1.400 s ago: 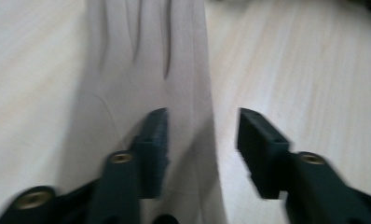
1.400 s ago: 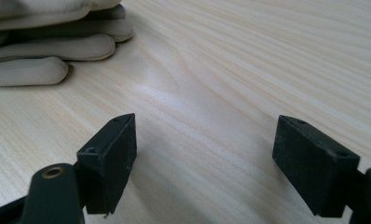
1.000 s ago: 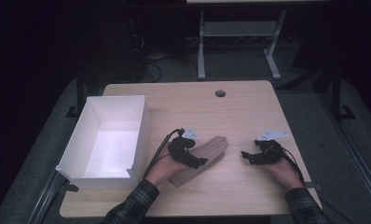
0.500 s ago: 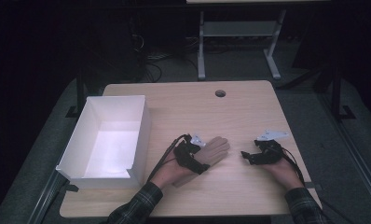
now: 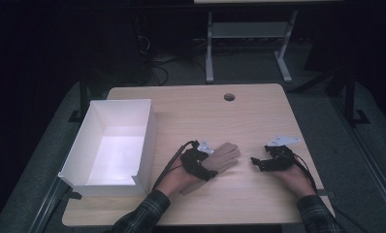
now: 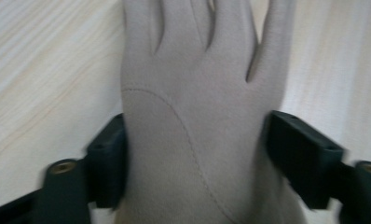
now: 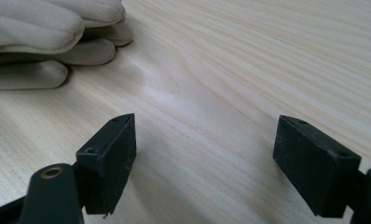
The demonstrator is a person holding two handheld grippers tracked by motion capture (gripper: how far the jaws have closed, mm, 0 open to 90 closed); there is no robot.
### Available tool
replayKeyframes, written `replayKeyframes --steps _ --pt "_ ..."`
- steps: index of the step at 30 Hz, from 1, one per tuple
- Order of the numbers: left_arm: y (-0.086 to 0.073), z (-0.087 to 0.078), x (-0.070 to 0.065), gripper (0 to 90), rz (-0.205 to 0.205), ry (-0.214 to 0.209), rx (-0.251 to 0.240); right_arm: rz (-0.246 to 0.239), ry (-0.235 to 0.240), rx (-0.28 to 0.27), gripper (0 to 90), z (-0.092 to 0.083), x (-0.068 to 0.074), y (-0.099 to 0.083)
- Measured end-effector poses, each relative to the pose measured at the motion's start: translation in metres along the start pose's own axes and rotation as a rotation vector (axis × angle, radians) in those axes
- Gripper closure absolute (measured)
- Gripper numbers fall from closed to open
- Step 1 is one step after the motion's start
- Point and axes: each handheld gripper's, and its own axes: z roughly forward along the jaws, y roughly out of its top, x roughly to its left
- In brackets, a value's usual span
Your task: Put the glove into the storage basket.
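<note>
Left gripper (image 6: 193, 154) clamped across the glove (image 6: 197, 116), black pads touching both edges of the palm part; jaws just been closing, glove between them. Seen from the high view as well, left gripper (image 5: 197, 162) lying over the wrist end of the glove (image 5: 224, 156). Right gripper (image 7: 204, 158) apart, jaws standing wide with nothing between them, hovering just over bare table (image 7: 249, 60); in the high view, right gripper (image 5: 262, 163) well apart from the glove.

Glove: beige, soft matte fabric, curved seam across the palm, fingers flat and slightly spread, pointing away from the left gripper. Fingertips plump and rounded in the right gripper view, at upper left. Pads: black, blocky, hard-edged plastic with small screw holes. Table: pale wood grain, smooth, round hole (image 5: 229, 97) near the far edge. White box (image 5: 142, 141), rectangular, open-topped, at the table's left, apart from the glove.
</note>
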Motion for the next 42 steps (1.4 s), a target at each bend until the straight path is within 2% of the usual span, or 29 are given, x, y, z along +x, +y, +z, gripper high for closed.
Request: replayKeyframes --steps 2,4,6,8,11,12,19,25,34,36,42 --pt "0.001 -0.001 -0.001 42.6 -0.001 -0.020 0.005 0.000 0.000 0.000 21.0 0.000 0.000 0.000" --pt "0.001 -0.002 -0.002 56.5 -0.014 -0.066 0.003 0.000 -0.001 -0.001 21.0 0.000 0.000 0.000" --pt "0.002 -0.002 -0.002 63.1 -0.025 -0.077 0.003 0.001 0.000 0.000 21.0 0.000 0.000 0.000" --pt "0.002 -0.003 0.001 65.2 -0.046 -0.098 0.009 0.001 0.000 -0.001 21.0 0.000 0.000 0.000" --pt "0.002 -0.003 0.006 66.5 -0.084 -0.125 0.003 0.000 0.000 -0.001 21.0 0.000 0.000 0.000" --pt "0.002 -0.004 0.007 66.6 -0.084 -0.129 0.004 0.000 0.000 -0.001 21.0 0.000 0.000 0.000" --pt "0.010 -0.014 0.007 66.9 -0.110 -0.125 -0.006 0.001 0.000 -0.001 21.0 0.000 0.000 0.000" --pt "0.018 -0.031 0.006 66.9 -0.106 -0.110 -0.018 0.001 0.000 0.000 20.9 0.000 0.000 0.000" --pt "0.036 -0.059 0.005 66.9 -0.143 -0.091 -0.043 0.003 -0.002 0.000 19.4 0.000 0.001 0.000" --pt "0.042 -0.070 0.005 66.8 -0.146 -0.089 -0.054 0.003 -0.002 0.001 18.1 0.001 0.001 0.000" --pt "0.050 -0.087 0.005 66.8 -0.133 -0.076 -0.061 -0.003 -0.005 0.005 17.0 0.001 0.000 0.000"
